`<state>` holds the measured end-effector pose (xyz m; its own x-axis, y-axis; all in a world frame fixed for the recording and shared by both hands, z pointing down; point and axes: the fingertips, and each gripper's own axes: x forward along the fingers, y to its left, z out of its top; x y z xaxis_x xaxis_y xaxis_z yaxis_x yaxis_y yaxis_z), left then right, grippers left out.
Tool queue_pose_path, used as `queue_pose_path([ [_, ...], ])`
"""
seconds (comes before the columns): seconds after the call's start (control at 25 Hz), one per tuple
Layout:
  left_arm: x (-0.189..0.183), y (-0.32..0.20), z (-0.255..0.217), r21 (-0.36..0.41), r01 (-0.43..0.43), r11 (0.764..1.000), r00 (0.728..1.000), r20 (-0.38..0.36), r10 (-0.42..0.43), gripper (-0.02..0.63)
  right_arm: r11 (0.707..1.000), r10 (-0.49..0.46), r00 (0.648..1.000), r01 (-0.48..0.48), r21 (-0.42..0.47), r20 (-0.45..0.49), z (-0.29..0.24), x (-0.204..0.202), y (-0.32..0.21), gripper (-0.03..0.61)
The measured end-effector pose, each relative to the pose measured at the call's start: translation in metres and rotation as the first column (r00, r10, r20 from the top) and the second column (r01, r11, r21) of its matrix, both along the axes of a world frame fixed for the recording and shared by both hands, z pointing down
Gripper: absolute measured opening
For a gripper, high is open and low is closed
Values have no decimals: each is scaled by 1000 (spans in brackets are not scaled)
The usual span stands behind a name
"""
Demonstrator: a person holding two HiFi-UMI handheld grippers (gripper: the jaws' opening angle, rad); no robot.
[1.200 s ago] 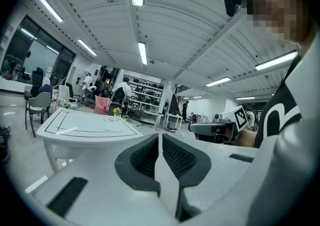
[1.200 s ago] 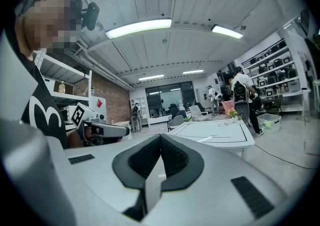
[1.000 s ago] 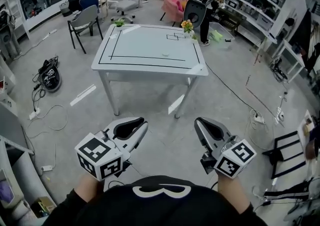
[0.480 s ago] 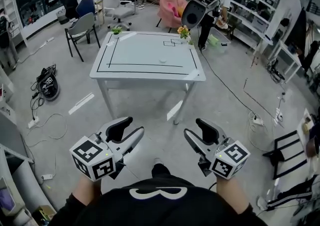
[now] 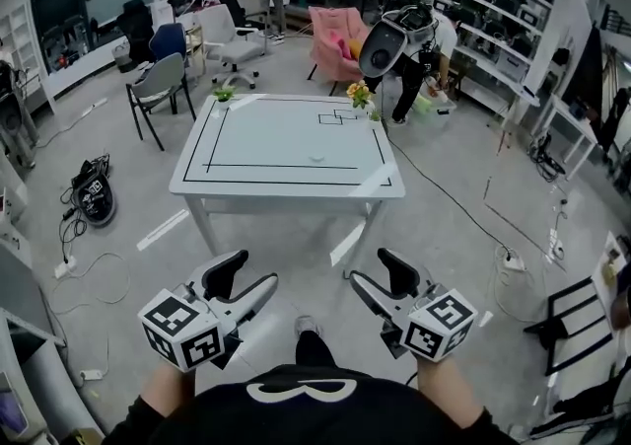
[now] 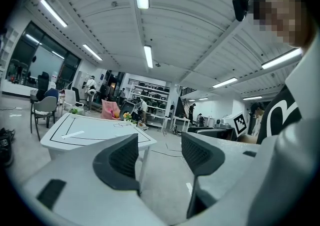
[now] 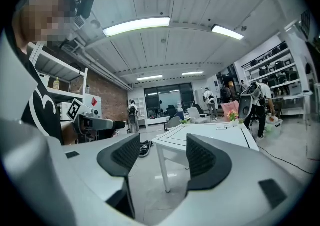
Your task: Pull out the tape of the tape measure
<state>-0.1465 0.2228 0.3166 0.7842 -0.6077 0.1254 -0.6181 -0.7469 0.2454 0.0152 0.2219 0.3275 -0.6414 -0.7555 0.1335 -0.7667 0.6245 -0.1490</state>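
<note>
A white table (image 5: 286,142) marked with black lines stands a few steps ahead of me. A small pale object (image 5: 317,158) lies near its middle, too small to identify. Both grippers hang over the floor, well short of the table. My left gripper (image 5: 250,273) is open and its jaws have just been opening, with nothing between them. The right gripper (image 5: 372,270) is open too, its jaws also just opened and empty. In the left gripper view the table (image 6: 95,132) shows beyond the spread jaws (image 6: 159,152). The right gripper view shows the table (image 7: 212,132) past its jaws (image 7: 162,157).
Small flower pots (image 5: 358,93) stand at the table's far corners. Office chairs (image 5: 158,83) are at the back left, and a pink armchair (image 5: 335,38) and a person (image 5: 419,48) with equipment at the back right. Cables and a dark bag (image 5: 94,198) lie on the floor at left. Shelves line the right wall.
Both grippers' jaws have gone from shut to wide open. Both hands have dropped a little lower in the head view, and the table now sits lower in the picture.
</note>
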Motion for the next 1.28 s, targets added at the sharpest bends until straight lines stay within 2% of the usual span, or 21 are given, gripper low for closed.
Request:
queue_pose_path([
  [0.44, 51, -179, 23, -76, 24, 997, 999, 22, -23, 255, 999, 1, 1000, 0, -44, 17, 26, 56, -175, 270],
  [0.8, 72, -343, 47, -126, 120, 985, 992, 42, -115, 255, 992, -66, 998, 65, -111, -7, 53, 79, -331, 270],
  [1.0, 76, -393, 67, -135, 125, 983, 990, 87, -114, 255, 985, -102, 994, 96, -141, -39, 72, 75, -387, 268],
  [1.28, 74, -421, 97, -175, 121, 977, 988, 121, -101, 255, 973, -141, 986, 122, -194, -90, 104, 60, -427, 268],
])
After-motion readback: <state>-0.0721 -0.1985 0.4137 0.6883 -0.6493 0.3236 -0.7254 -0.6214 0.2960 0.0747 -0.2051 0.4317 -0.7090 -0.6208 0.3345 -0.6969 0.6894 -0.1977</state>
